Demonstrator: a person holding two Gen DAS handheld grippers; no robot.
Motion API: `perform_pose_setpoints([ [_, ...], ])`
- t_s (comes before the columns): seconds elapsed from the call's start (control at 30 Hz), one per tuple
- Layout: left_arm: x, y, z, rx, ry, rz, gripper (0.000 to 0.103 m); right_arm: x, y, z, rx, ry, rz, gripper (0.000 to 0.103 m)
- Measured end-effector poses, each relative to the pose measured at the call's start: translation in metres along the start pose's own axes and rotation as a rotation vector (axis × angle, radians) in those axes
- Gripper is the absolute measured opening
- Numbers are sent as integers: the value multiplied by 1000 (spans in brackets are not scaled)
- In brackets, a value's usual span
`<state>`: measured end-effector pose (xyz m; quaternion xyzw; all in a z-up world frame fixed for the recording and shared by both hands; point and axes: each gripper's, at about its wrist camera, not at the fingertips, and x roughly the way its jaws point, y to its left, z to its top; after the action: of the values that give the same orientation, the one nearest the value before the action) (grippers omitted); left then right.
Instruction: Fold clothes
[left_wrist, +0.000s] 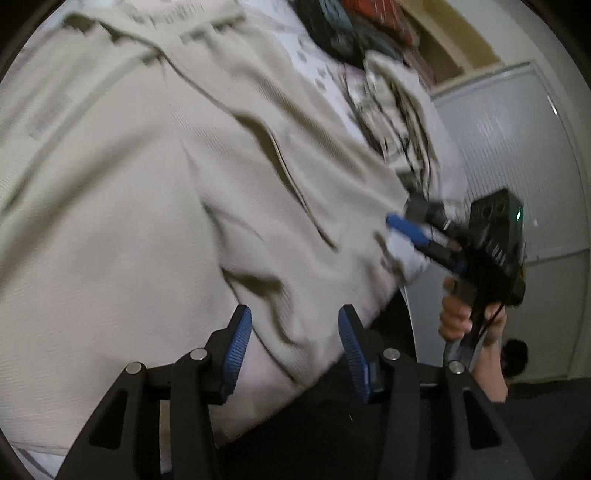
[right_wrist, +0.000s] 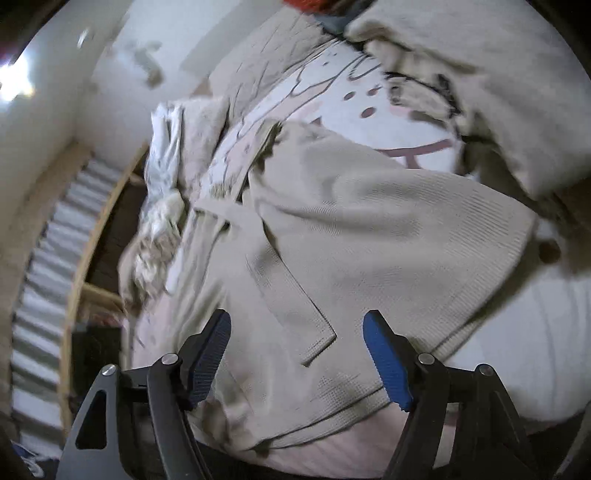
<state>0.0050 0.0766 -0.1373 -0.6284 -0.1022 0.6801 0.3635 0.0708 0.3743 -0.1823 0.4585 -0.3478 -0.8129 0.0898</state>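
Beige waffle-knit garment (left_wrist: 155, 206) spread on the bed, its hem at the near edge over the patterned sheet (right_wrist: 388, 107). Left claw (left_wrist: 295, 354) and right claw (right_wrist: 295, 354) both stand apart, empty, just above the hem. Risk: a pinch may catch the sheet with the cloth, or only one layer, skewing the fold. No legible writing; the frames are blurred.

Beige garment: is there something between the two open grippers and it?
Nothing visible is. The beige garment lies right before the open right gripper and the open left gripper, its cloth showing between their fingers. Neither grips it yet.
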Motion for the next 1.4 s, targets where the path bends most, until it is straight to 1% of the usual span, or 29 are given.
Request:
perform_pose_setpoints([
  [0.07, -7, 6, 4, -7, -57, 12, 48, 17, 9, 2, -63, 42, -58, 54],
  [0.17, -1, 13, 8, 1, -98, 26, 48, 42, 15, 2, -145, 94, -157, 49],
  [0.27, 10, 4, 9, 47, -89, 26, 48, 69, 27, -7, -297, 148, -300, 48],
  [0.3, 13, 1, 9, 64, -84, 25, 48, 71, 33, -11, -350, 152, -326, 45],
  [0.33, 17, -2, 9, 81, -78, 24, 48, 73, 39, -15, -408, 169, -331, 22],
  [0.37, 20, -5, 9, 97, -73, 22, 48, 75, 46, -19, -465, 186, -336, 10],
  [0.43, 27, -12, 10, 131, -62, 19, 48, 71, 49, -19, -499, 192, -328, 4],
  [0.5, 35, -18, 10, 164, -52, 16, 48, 58, 48, -11, -504, 154, -351, 4],
  [0.57, 45, -22, 8, 197, -21, 29, 48, 38, 48, 3, -498, 89, -381, 4],
  [0.63, 58, -20, 3, 208, 36, 40, 48, 20, 47, 17, -498, 28, -413, 4],
  [0.7, 70, -20, -4, 236, 96, 71, 48, 11, 38, 30, -507, -2, -463, 4],
  [0.73, 76, -19, -8, 252, 126, 90, 48, 10, 32, 34, -503, 0, -480, 4],
  [0.8, 78, -23, -14, 301, 141, 112, 48, 23, 20, 37, -483, 41, -501, 4],
  [0.87, 75, -23, -18, 313, 164, 111, 48, 38, 5, 35, -472, 91, -524, 4],
  [0.93, 71, -21, -20, 308, 184, 100, 48, 47, -6, 31, -459, 108, -525, 4],
  [1.0, 64, -15, -22, 274, 186, 67, 48, 50, -13, 30, -426, 104, -516, 5],
  [1.03, 61, -13, -21, 246, 182, 42, 48, 47, -14, 32, -403, 90, -506, 12],
  [1.07, 57, -10, -20, 218, 178, 18, 48, 40, -14, 34, -376, 72, -494, 38],
  [1.13, 51, -6, -18, 163, 165, -24, 48, 21, -11, 36, -320, 13, -476, 76],
  [1.2, 49, -1, -17, 108, 157, -53, 49, -3, -10, 34, -279, -34, -444, 76],
  [1.23, 50, 1, -17, 88, 159, -48, 49, -14, -9, 34, -258, -57, -429, 76],
  [1.4, 58, -8, -21, 154, 212, 39, 49, -50, -29, 18, -120, -92, -420, 76],
])
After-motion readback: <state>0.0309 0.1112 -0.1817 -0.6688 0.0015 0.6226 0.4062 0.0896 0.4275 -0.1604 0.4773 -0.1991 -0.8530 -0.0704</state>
